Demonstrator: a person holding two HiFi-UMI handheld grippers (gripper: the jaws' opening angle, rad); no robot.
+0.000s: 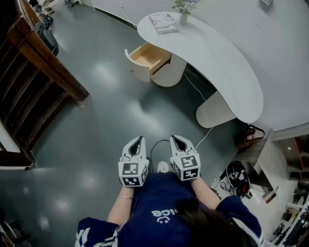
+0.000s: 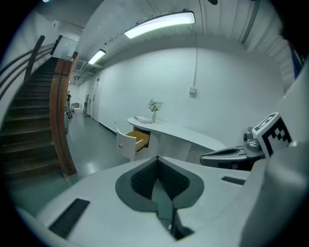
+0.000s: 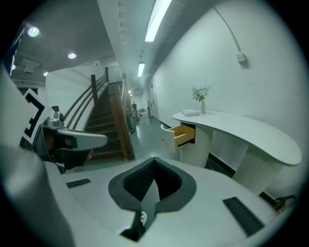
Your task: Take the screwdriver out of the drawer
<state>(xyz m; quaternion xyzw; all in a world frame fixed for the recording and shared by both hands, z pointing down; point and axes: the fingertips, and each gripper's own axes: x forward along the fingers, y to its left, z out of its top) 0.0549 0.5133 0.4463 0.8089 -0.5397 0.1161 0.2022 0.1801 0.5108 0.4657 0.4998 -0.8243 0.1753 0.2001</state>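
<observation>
An open wooden drawer (image 1: 147, 57) juts from the left end of a curved white desk (image 1: 227, 62), far ahead of me across the floor. It also shows small in the left gripper view as the drawer (image 2: 137, 139) and in the right gripper view as the drawer (image 3: 185, 134). No screwdriver shows in any view. My left gripper (image 1: 140, 138) and right gripper (image 1: 174, 138) are held side by side close to the person's body, well short of the desk. Both are shut with nothing between the pads, as seen on the left gripper (image 2: 157, 157) and the right gripper (image 3: 154, 159).
A wooden staircase (image 1: 34, 72) with a thick handrail fills the left side. On the desk lie a book (image 1: 164, 21) and a vase with a plant (image 1: 183, 14). A cable (image 1: 195, 89) runs along the floor by the desk; a bag (image 1: 248, 136) and clutter (image 1: 236, 176) sit at the right.
</observation>
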